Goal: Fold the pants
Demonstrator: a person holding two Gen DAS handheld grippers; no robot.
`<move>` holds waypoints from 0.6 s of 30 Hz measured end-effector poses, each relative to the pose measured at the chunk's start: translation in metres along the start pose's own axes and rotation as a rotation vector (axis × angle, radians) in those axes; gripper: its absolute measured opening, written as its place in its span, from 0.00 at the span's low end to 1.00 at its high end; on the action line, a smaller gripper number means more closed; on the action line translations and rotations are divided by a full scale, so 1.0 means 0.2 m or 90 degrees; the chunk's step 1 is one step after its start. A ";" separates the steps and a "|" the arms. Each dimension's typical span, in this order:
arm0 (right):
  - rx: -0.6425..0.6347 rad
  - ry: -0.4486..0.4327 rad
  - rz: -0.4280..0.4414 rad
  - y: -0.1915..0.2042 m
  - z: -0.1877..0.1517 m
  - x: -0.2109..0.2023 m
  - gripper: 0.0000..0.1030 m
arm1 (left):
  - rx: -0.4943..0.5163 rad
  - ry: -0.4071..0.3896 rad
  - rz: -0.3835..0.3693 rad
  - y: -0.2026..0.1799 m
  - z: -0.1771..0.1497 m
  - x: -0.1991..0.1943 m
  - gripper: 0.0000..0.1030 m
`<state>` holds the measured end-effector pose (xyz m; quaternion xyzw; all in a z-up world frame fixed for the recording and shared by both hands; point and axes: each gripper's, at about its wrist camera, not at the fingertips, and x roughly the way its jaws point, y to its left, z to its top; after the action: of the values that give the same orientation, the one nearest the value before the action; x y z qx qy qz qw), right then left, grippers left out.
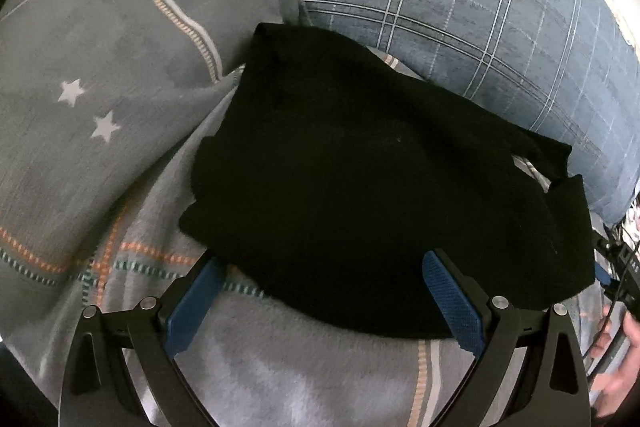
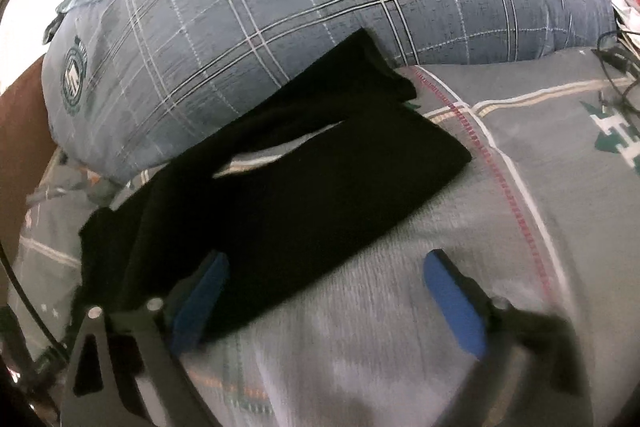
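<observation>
The black pants (image 1: pixel 360 167) lie spread on the grey blanket (image 1: pixel 280 367) of a bed, filling the middle of the left wrist view, with one corner reaching up to 11 o'clock where it meets the starred grey cover (image 1: pixel 100 67) and the far edge pressed against the plaid pillow (image 1: pixel 460 7) at 1 o'clock. The left gripper (image 1: pixel 324 299) sits at 6 o'clock with its jaws released and wide, straddling the near hem, probably so it can close on that edge and lift it. In the right wrist view the two legs run from 9 o'clock up toward 12 o'clock, a sliver of blanket showing between them, so the legs are not yet stacked. The right gripper (image 2: pixel 326 301) is likewise released and empty, its left pad (image 2: pixel 200 299) over the cloth's near edge and the other over bare blanket, apparently lining up for a grasp. Cables (image 2: pixel 616 67) lie at 2 o'clock, well apart from the pants.
</observation>
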<state>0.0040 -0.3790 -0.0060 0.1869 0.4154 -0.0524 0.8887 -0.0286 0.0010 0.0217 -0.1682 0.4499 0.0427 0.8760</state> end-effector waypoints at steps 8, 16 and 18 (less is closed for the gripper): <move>0.011 -0.019 -0.028 0.00 0.10 0.11 0.43 | -0.006 -0.015 -0.005 -0.02 0.03 0.06 0.81; 0.034 -0.060 -0.024 -0.09 0.10 -0.05 0.03 | 0.021 -0.027 -0.026 -0.05 0.05 0.02 0.18; 0.031 -0.082 -0.022 -0.10 0.09 -0.16 0.03 | 0.017 -0.036 -0.043 -0.04 0.06 -0.03 0.17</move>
<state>-0.0090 -0.4057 0.0229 0.1976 0.3595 -0.0900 0.9075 -0.0208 -0.0017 0.0349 -0.1703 0.4195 0.0119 0.8916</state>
